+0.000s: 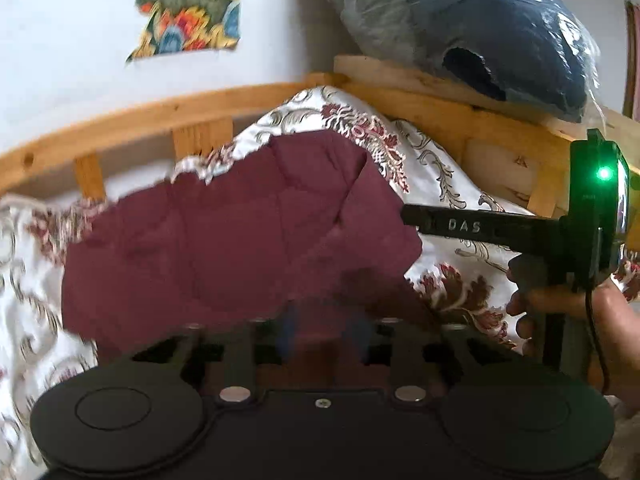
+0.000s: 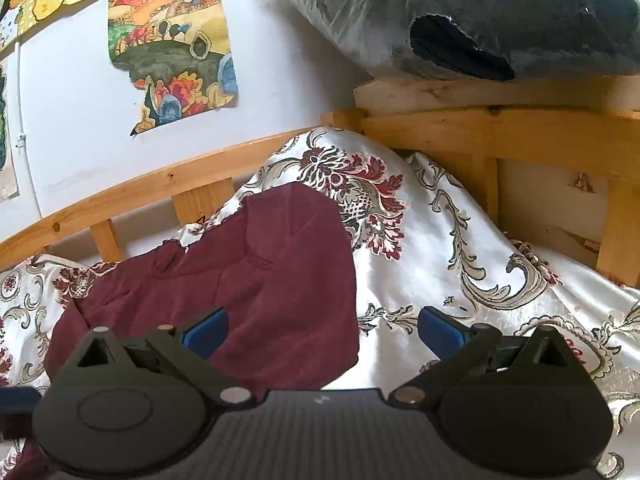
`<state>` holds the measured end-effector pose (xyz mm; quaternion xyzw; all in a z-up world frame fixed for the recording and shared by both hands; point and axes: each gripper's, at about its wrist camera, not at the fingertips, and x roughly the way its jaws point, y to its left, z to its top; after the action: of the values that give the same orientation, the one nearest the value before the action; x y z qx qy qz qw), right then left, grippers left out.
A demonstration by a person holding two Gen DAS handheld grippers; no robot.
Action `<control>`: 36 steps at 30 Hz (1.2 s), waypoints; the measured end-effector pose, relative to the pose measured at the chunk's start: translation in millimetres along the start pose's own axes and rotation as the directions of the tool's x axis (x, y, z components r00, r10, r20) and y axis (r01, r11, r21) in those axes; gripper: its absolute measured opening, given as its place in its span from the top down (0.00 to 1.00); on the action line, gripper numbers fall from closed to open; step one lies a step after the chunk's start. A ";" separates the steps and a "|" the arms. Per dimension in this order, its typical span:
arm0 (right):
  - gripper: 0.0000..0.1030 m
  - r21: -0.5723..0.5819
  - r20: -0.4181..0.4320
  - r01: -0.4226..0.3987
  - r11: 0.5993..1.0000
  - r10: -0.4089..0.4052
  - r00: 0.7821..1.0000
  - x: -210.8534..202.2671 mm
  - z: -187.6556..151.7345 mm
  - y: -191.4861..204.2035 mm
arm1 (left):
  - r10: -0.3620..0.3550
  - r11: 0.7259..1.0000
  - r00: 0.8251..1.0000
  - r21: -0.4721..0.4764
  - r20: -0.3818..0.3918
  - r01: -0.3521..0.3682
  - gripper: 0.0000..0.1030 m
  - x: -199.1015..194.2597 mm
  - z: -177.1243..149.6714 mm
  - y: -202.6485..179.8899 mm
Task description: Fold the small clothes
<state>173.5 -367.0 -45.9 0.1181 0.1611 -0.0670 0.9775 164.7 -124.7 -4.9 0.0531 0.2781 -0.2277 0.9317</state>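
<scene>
Left wrist view shows the maroon garment (image 1: 224,240) lying rumpled on the patterned satin bedspread (image 1: 452,184), near the wooden bed rail (image 1: 160,116), its long axis running left to right. The left gripper (image 1: 324,332) sits at the garment's near edge; motion blur hides its fingers, so I cannot tell whether they pinch cloth. In the right wrist view, the right gripper (image 2: 320,332) stands wide apart, straddling the garment's right edge, blue pads (image 2: 206,330) over the soft, matte, creased cloth. Both hands look about equally near.
</scene>
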 end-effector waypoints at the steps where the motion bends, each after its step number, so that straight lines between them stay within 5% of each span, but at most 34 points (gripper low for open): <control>1: 0.00 0.001 -0.002 0.000 1.000 0.000 1.000 0.2 -0.3 0.1 | -0.003 1.000 1.000 -0.021 -0.006 0.003 0.42 -0.3 -2.4 3.1; 4: 0.00 -0.002 -0.014 -0.012 1.000 0.012 1.000 1.5 -2.6 2.4 | 0.024 0.998 0.999 -0.060 -0.034 -0.026 0.32 -1.2 -8.4 16.5; 8: 0.00 -0.027 -0.060 -0.069 0.997 0.068 0.996 7.7 -10.2 14.0 | 0.184 0.977 0.981 -0.098 -0.062 -0.190 0.18 -4.9 -15.6 48.2; 10: 0.00 -0.054 -0.087 -0.093 0.994 0.088 0.992 10.1 -16.9 23.8 | 0.301 0.945 0.950 -0.110 -0.088 -0.309 0.17 -5.7 -19.2 70.2; 13: 0.00 -0.116 -0.140 -0.154 0.981 0.137 0.981 12.1 -29.4 42.7 | 0.459 0.871 0.880 -0.135 -0.121 -0.473 0.10 -1.5 -22.8 107.9; 19: 0.01 -0.250 -0.194 -0.281 0.926 0.237 0.952 9.3 -54.6 79.5 | 0.586 0.751 0.790 -0.247 -0.177 -0.613 0.08 34.5 -27.0 182.6; 22: 0.15 -0.308 -0.200 -0.307 0.900 0.254 0.946 9.3 -64.9 93.9 | 0.576 0.718 0.788 -0.324 -0.219 -0.615 0.08 55.6 -23.7 208.1; 26: 0.32 -0.346 -0.242 -0.325 0.880 0.251 0.937 13.5 -73.8 103.2 | 0.557 0.742 0.800 -0.301 -0.222 -0.599 0.08 78.4 -18.7 214.4; 29: 0.42 -0.333 -0.259 -0.340 0.879 0.261 0.930 14.7 -75.9 104.1 | 0.569 0.749 0.791 -0.256 -0.223 -0.611 0.08 87.2 -18.8 208.0; 34: 0.88 -0.349 -0.292 -0.353 0.868 0.257 0.921 19.6 -78.5 105.3 | 0.582 0.750 0.784 -0.231 -0.215 -0.620 0.08 88.6 -18.6 203.5; 36: 0.92 -0.364 -0.285 -0.355 0.861 0.260 0.923 17.4 -78.1 106.0 | 0.582 0.748 0.784 -0.236 -0.217 -0.621 0.07 88.2 -18.3 206.2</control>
<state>184.4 -246.8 -101.3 -0.0575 0.2606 0.1398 0.9535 314.6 28.3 -73.8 0.0152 0.3368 0.1329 0.9320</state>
